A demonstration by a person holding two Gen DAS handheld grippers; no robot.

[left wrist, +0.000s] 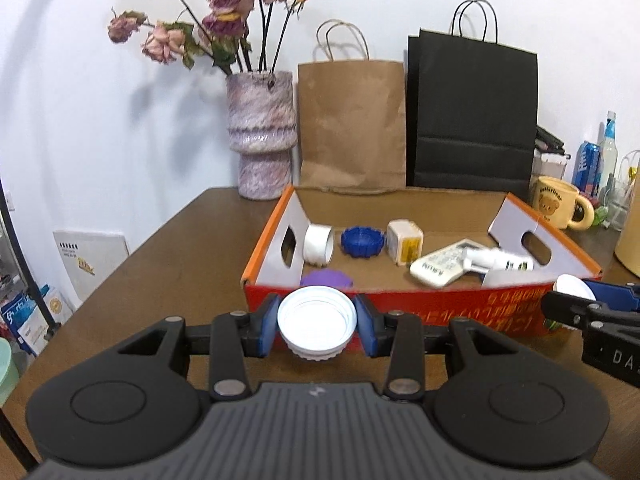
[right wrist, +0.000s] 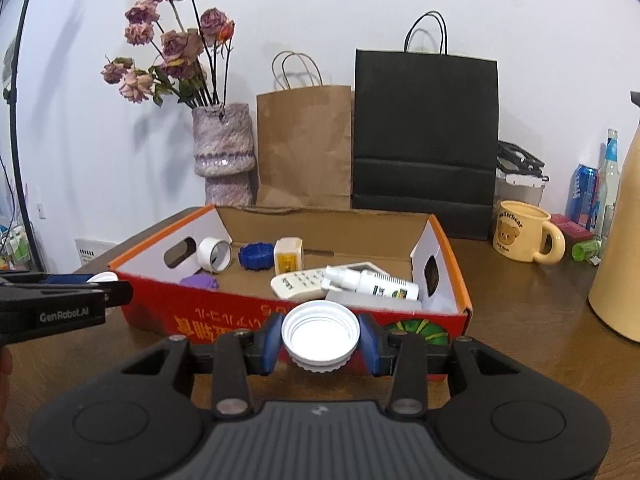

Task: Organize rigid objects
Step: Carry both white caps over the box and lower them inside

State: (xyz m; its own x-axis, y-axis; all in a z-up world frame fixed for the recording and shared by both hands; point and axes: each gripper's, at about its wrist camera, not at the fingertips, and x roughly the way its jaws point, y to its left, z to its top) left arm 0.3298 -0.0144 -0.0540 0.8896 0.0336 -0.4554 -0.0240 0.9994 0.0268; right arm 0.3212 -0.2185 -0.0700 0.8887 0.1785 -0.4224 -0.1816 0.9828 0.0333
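- Gripping a white screw lid (left wrist: pixel 317 322) between its blue pads, the left hand-held gripper (left wrist: pixel 316 326) hangs just short of the red cardboard box's (left wrist: pixel 400 304) near wall.
- Right hand-held gripper (right wrist: pixel 320 336) — clamped on a second white lid (right wrist: pixel 320 334), near that same wall.
- Inside the box: tape roll (left wrist: pixel 319 243), blue cap (left wrist: pixel 362 242), purple cap (left wrist: pixel 326 279), remote (left wrist: pixel 444 265), spray bottle (left wrist: pixel 498 260).
- Behind, on the desk (left wrist: pixel 160 248) — vase (left wrist: pixel 262 136), two paper bags.

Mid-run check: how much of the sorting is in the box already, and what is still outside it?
Done: the cardboard box already holds a white ring, blue lid, purple lid, small yellow-white box, remote and spray bottle.

In hand: the left gripper and right gripper each clamp a white lid, both short of the box.

Left: drop both lids in.
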